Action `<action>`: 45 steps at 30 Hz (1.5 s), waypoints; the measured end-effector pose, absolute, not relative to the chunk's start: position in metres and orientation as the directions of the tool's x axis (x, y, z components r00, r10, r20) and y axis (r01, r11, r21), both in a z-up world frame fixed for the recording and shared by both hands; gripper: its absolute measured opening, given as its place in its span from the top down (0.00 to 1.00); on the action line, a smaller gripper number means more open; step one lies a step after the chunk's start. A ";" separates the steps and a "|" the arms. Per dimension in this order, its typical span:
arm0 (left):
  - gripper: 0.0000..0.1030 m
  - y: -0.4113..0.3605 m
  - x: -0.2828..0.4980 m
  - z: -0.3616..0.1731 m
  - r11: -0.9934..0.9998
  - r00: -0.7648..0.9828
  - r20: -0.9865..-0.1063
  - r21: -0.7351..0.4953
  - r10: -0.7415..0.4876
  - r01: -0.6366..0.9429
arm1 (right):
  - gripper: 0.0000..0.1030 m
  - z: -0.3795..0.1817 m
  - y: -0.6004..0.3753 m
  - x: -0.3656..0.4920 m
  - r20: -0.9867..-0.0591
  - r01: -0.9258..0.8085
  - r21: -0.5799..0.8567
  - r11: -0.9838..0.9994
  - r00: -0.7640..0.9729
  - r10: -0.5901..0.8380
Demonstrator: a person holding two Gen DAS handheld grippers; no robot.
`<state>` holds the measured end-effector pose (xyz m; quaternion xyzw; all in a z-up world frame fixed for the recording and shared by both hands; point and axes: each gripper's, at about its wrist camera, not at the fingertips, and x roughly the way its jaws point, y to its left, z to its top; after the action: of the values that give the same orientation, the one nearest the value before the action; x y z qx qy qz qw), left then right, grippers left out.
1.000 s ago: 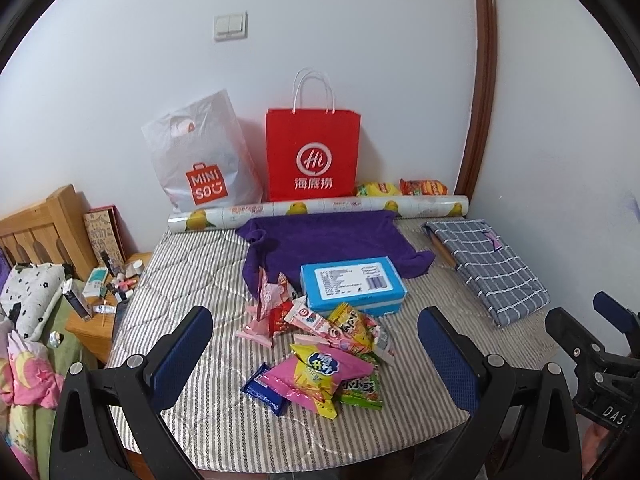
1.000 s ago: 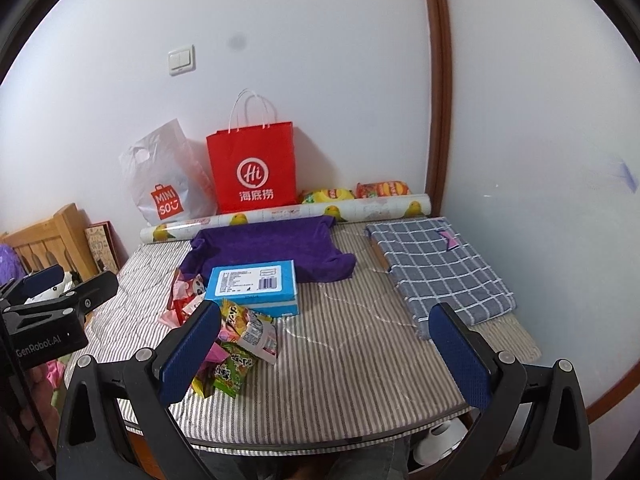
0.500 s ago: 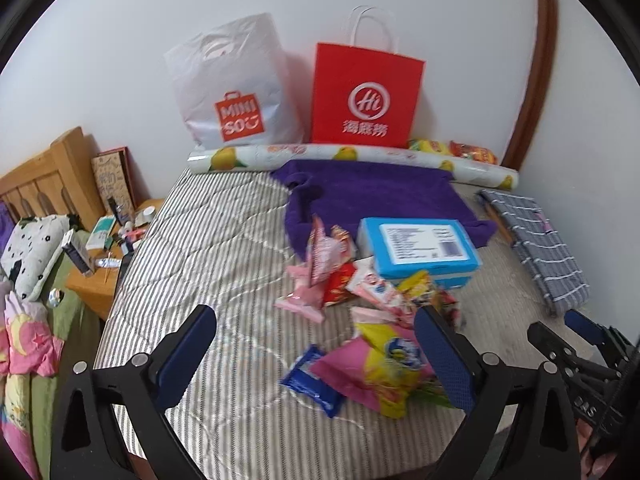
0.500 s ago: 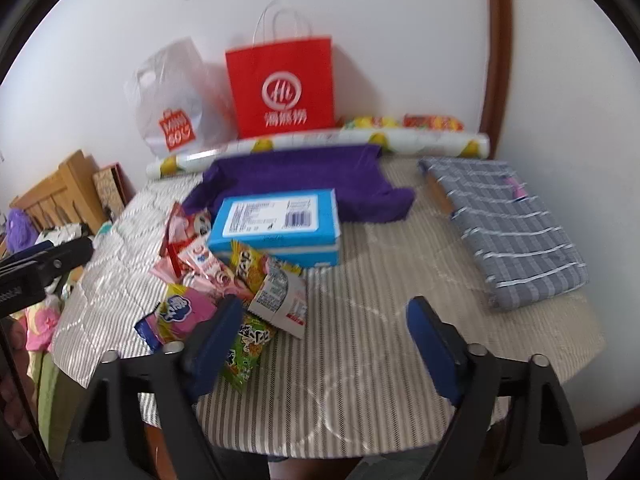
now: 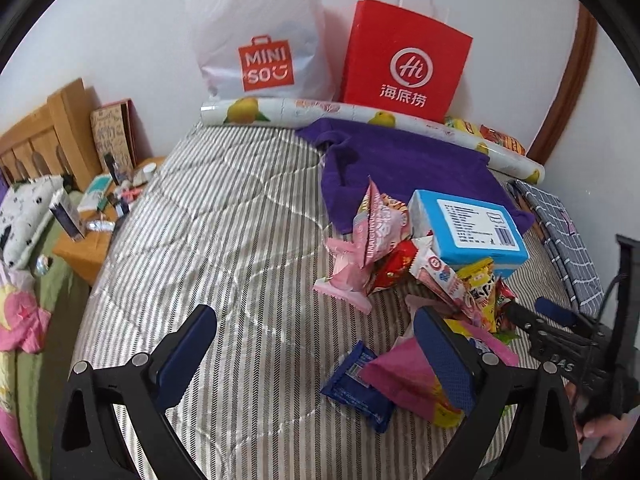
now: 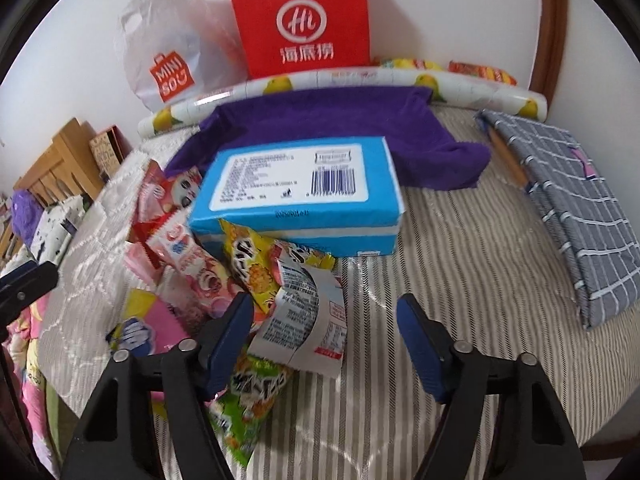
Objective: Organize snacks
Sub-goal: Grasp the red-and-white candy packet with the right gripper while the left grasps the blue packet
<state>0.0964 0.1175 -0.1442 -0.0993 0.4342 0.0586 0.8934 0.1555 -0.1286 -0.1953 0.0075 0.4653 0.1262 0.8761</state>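
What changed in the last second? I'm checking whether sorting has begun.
Both tools came down and forward toward the snack pile: the left tool and right tool, both open, now hover near it. Nothing was grasped; snacks, blue box and bags stayed put.

Far beyond the jaws we saw a red paper bag (image 5: 404,56) and a white Miniso bag (image 5: 260,36) against the wall, a lemon-print roll (image 6: 340,84) lying before them. A purple cloth (image 6: 332,124) spread nearer us. Right of the jaws lay a grey checked cloth (image 6: 568,184); far left, a wooden headboard (image 5: 44,132).
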 end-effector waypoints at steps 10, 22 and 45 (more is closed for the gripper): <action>0.04 0.125 0.109 -0.160 0.974 0.597 -0.802 -0.137 -0.003 -0.180 | 0.71 -0.201 -0.141 0.165 -0.835 -0.234 0.116 0.965 0.503 0.222; 0.04 0.130 0.112 -0.173 0.972 0.579 -0.815 -0.166 -0.041 -0.165 | 0.64 -0.210 -0.146 0.176 -0.847 -0.276 0.135 0.952 0.466 0.256; 0.04 0.084 0.062 -0.197 0.996 0.540 -0.842 0.038 -0.012 0.082 | 0.78 -0.201 -0.186 0.153 -0.811 -0.183 0.088 0.979 0.558 0.178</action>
<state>0.0618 0.0837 -0.1971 0.0364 0.4791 -0.0267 0.8766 0.1525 -0.1862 -0.2011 -0.0030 0.4591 0.1022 0.8825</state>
